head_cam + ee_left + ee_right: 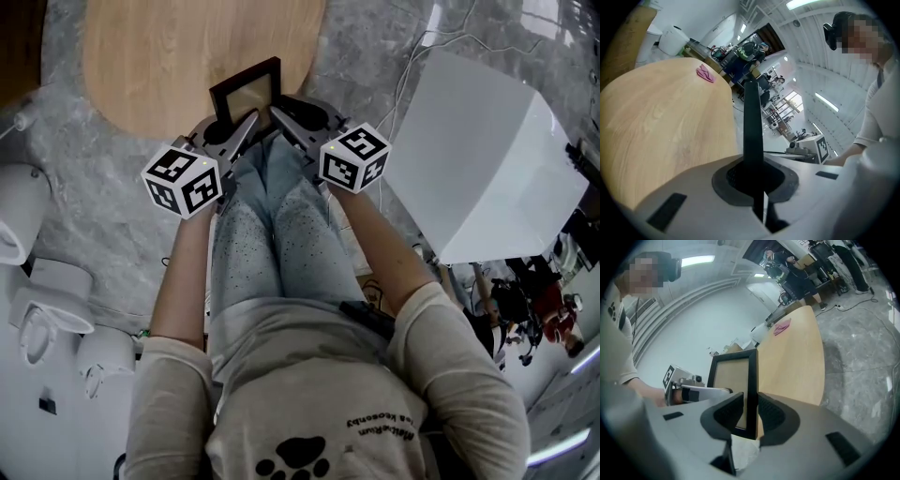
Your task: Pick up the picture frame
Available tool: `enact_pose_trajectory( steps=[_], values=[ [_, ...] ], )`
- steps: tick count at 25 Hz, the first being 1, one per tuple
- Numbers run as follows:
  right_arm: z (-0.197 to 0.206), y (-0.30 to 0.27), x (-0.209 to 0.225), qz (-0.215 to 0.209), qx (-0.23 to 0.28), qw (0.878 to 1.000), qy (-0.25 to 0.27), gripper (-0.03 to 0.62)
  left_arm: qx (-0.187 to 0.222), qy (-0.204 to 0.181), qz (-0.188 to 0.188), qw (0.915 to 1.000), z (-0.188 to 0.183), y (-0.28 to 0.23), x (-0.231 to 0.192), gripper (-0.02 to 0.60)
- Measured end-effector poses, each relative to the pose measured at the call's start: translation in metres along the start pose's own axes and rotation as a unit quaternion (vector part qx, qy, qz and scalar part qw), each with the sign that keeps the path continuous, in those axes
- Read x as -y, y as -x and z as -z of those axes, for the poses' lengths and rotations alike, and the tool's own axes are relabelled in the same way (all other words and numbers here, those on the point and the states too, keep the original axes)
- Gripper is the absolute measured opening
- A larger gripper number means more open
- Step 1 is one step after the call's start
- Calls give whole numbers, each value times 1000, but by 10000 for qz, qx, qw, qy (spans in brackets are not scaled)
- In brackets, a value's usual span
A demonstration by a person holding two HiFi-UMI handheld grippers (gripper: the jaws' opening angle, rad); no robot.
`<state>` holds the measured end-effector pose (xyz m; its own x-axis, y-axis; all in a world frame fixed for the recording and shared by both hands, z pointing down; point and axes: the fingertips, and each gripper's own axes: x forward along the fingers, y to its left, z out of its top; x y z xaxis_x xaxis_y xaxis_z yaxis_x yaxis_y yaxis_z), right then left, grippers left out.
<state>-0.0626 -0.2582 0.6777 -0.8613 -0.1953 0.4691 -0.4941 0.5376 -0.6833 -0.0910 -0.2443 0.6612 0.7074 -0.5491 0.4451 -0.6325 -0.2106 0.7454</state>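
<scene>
The picture frame [246, 89] has a black border and a tan inside. It stands upright between both grippers, over the near edge of the round wooden table [178, 47]. My left gripper [247, 122] is shut on the frame's left side; in the left gripper view the frame [752, 122] shows edge-on as a black bar running into the closed jaws [753, 180]. My right gripper [280, 116] is shut on the frame's right side. In the right gripper view the pads [750, 416] clamp the black border of the frame [733, 385], and the left gripper [693, 392] reaches in from the left.
A pink object [705, 73] lies on the table's far side. A large white box [483, 159] stands at the right on the marble floor [112, 187], with cables beside it. White fixtures [23, 225] line the left. The person's legs [272, 234] are right below the grippers.
</scene>
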Motion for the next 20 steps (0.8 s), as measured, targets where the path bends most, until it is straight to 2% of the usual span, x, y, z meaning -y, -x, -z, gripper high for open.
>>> enact_pose_trajectory(
  steps=[6, 14, 20],
  values=[
    [-33, 6, -28, 23, -87, 9997, 248, 156, 231, -241, -216, 9992, -30, 13, 21, 15],
    [-74, 26, -59, 354, -17, 9967, 727, 161, 585, -492, -571, 9954, -67, 40, 45, 17],
    [-112, 49, -88, 601, 135, 9899, 1278, 159, 850, -872, -765, 9896, -96, 63, 73, 17]
  ],
)
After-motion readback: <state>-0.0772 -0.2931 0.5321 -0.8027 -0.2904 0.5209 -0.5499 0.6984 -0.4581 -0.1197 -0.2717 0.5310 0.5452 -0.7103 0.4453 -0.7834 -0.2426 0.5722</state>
